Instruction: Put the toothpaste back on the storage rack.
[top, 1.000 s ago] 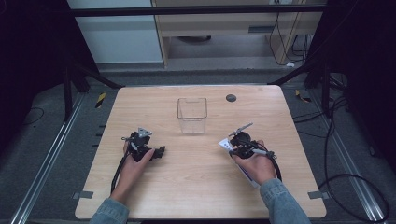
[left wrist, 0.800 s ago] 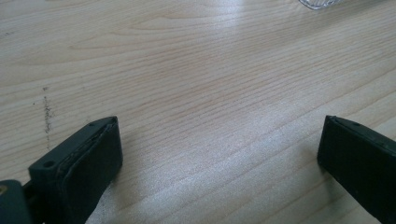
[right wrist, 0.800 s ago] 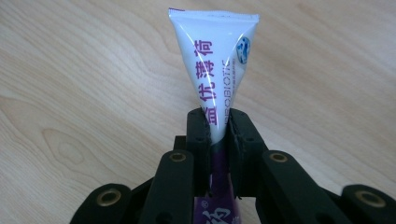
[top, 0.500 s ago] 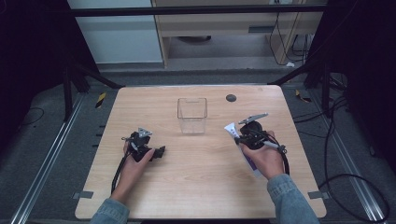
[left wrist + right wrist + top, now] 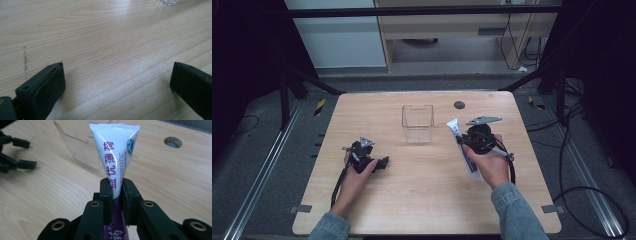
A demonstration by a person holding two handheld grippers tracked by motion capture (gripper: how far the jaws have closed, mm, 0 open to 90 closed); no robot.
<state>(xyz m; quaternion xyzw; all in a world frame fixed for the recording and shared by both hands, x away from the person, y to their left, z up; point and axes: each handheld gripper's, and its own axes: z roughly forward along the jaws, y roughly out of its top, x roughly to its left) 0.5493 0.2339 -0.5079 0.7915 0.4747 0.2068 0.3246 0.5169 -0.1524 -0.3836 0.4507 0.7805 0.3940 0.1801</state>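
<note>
My right gripper (image 5: pixel 466 142) (image 5: pixel 117 185) is shut on a white and purple toothpaste tube (image 5: pixel 464 149) (image 5: pixel 115 155), gripping it around its middle. The tube's flat crimped end points away from me toward a clear plastic box (image 5: pixel 417 123) (image 5: pixel 77 143) standing at the table's middle back. The tube is lifted off the wood, just right of the box. My left gripper (image 5: pixel 382 163) (image 5: pixel 117 82) rests low on the left half of the table, jaws wide apart with bare wood between them.
A round grommet hole (image 5: pixel 459 105) (image 5: pixel 173 142) sits in the wooden table (image 5: pixel 422 200) behind the right gripper. Dark floor, cables and metal frame legs surround the table. The left gripper (image 5: pixel 15 155) shows in the right gripper view at far left.
My right hand has lifted the tube off the table and carried it a little toward the back, its end now tilted up. The left hand has not moved.
</note>
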